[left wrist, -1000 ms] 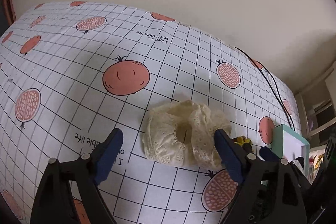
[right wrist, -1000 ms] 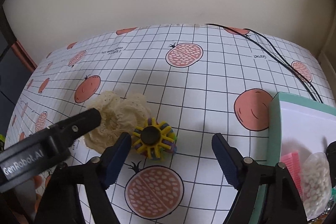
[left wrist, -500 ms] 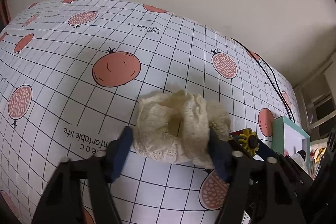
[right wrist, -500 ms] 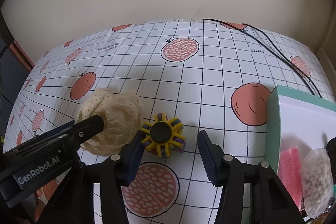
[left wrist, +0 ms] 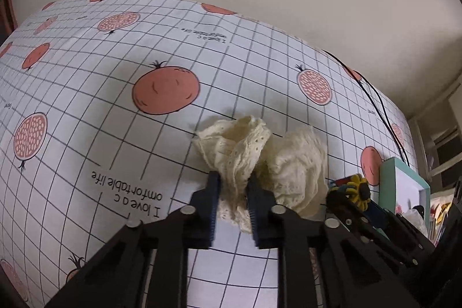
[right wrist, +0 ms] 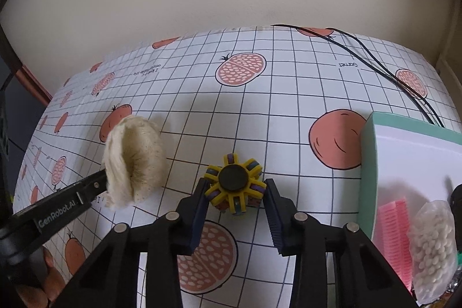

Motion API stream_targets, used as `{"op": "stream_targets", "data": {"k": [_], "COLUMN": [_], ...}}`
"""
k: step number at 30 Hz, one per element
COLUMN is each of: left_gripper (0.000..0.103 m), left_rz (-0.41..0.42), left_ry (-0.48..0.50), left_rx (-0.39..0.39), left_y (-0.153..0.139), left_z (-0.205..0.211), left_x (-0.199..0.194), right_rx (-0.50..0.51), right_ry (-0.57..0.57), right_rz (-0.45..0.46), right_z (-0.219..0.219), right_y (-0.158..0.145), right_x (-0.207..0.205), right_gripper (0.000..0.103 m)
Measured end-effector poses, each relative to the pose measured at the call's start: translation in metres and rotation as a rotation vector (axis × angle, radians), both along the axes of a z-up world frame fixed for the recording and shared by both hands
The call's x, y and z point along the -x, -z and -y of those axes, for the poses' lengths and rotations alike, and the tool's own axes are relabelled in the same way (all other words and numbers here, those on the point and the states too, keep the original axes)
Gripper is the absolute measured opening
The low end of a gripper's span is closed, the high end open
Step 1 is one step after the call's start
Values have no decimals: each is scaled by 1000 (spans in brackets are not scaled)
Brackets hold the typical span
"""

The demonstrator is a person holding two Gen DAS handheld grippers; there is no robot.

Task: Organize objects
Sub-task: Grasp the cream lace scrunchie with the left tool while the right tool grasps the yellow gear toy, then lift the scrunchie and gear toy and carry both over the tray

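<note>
A cream lace scrunchie [left wrist: 288,163] lies bunched on the pomegranate-print tablecloth [left wrist: 115,106]. My left gripper [left wrist: 232,184] has its jaws closing, and its blue pads pinch a fold of the lace. In the right wrist view the scrunchie [right wrist: 135,160] stands squeezed upright at the tip of that gripper's finger [right wrist: 86,189]. A yellow spoked toy wheel [right wrist: 234,181] with a black hub sits just right of it. My right gripper [right wrist: 235,189] is closing too, its pads touching the wheel on both sides. The left wrist view also catches the wheel [left wrist: 353,189].
A teal-rimmed white box [right wrist: 368,163] stands at the right, holding a pink comb [right wrist: 395,221] and a bag of white beads [right wrist: 433,244]. Black cables [right wrist: 375,59] run across the far right corner. A cream wall rises behind the table.
Both grippers' jaws came together. The left pair closed on the scrunchie and bunched it upward. The right pair closed in on the yellow wheel.
</note>
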State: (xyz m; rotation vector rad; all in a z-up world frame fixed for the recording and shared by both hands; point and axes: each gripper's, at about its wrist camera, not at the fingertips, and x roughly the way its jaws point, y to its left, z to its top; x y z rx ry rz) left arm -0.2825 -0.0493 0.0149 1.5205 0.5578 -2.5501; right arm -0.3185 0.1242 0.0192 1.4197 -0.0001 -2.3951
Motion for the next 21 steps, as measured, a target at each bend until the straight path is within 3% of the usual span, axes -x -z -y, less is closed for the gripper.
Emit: {"op": "stream_targets", "data": {"k": [1,11,21], "left_gripper": [11,8,8], "left_rz": [2,6,-89], "left_ry": [-11,-94,-111], "left_rx": [3,4,15], "left_y": [0,-4,-45], "left_z": [2,24,25], "left_x": [-1,-9,-15], "right_rx": [1,15,48], "right_ry": [0,21,44], "right_rz": [-2,-24,-113], "right_z": [-1,-18,-39], "right_y": [-1,-15,-61], "right_x": [0,-1,-9], "right_gripper": [40,40,40]}}
